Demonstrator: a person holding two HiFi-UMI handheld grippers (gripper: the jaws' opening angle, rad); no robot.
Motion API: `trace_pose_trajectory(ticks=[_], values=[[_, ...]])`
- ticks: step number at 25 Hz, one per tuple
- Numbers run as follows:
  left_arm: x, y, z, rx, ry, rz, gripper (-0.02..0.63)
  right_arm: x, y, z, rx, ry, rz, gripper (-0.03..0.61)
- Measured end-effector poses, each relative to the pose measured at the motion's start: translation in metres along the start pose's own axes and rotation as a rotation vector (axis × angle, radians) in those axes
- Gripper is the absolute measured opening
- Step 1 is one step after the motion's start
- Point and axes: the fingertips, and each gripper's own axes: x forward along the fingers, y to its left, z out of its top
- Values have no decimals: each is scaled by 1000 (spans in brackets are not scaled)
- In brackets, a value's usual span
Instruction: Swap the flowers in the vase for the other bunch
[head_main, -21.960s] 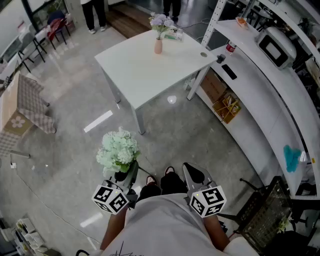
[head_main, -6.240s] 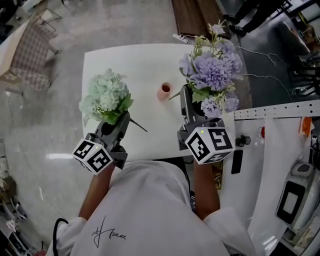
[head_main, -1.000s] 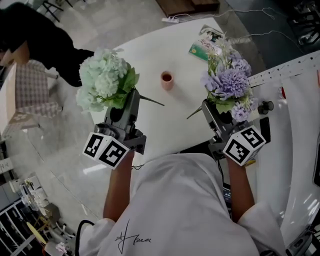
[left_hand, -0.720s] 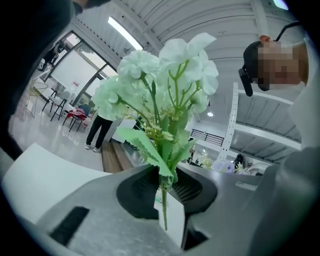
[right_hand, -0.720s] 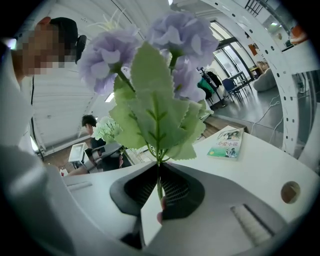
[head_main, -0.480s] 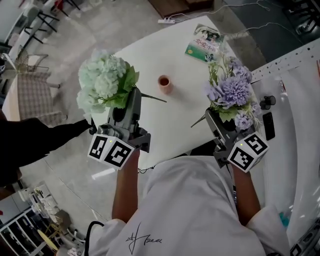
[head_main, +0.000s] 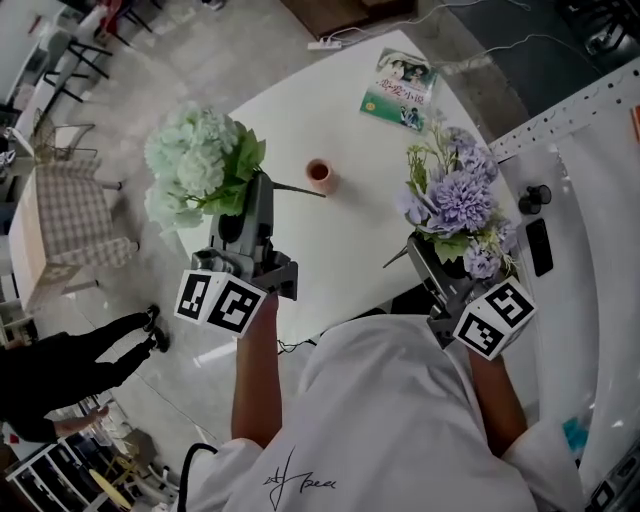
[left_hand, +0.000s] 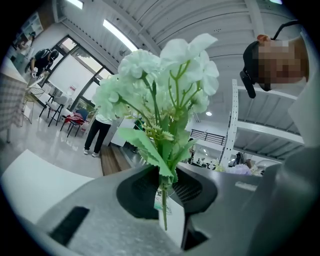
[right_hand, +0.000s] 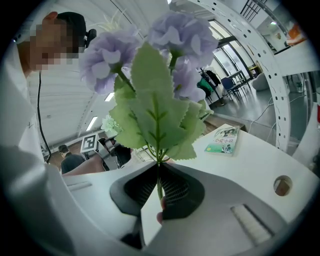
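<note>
Head view: left claw (head_main: 257, 190) tight on green bunch (head_main: 195, 165), right claw (head_main: 422, 252) on purple bunch (head_main: 455, 197)

White table (head_main: 350, 220): green-cover booklet (head_main: 398, 90) lies flat at far corner, nr the edge; also seen in right gripper view. Round hole (right_hand: 282, 185) in tabletop nr an edge.

Floor (head_main: 150, 120): grey, glossy. White power strip (head_main: 325, 44) lies beyond table's far edge, w/ cable attached. Chair w/ checked cloth (head_main: 62, 225) stands off table's left side, well apart. Person in black (head_main: 80, 365) on floor at lower left, legs apart.

White counter (head_main: 590, 250) runs along table's right side. On it: black knob-like item (head_main: 535, 196) and black flat bar (head_main: 538, 247), near each other.

Bkgd, left gripper view: person in light top (left_hand: 100, 131), red chairs (left_hand: 75, 119), ceiling strip lights (left_hand: 120, 34).
</note>
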Motion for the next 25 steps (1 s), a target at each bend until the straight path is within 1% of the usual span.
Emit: trace_pose_trajectory(ticks=[10,17,22,25], values=[[0,1,2,69,10,10,67,-13,21,-12,-21,23,5,25],[0,0,4,77,-6,5,67,-24,24,-13,-25,7,-14,25],[-1,-1,5,85,-9,4,67,-28,30,-16,-33,18,-16,25],[6,-2,1,89,-10,5,67,-28,24,-16,-33,27,-14,25]])
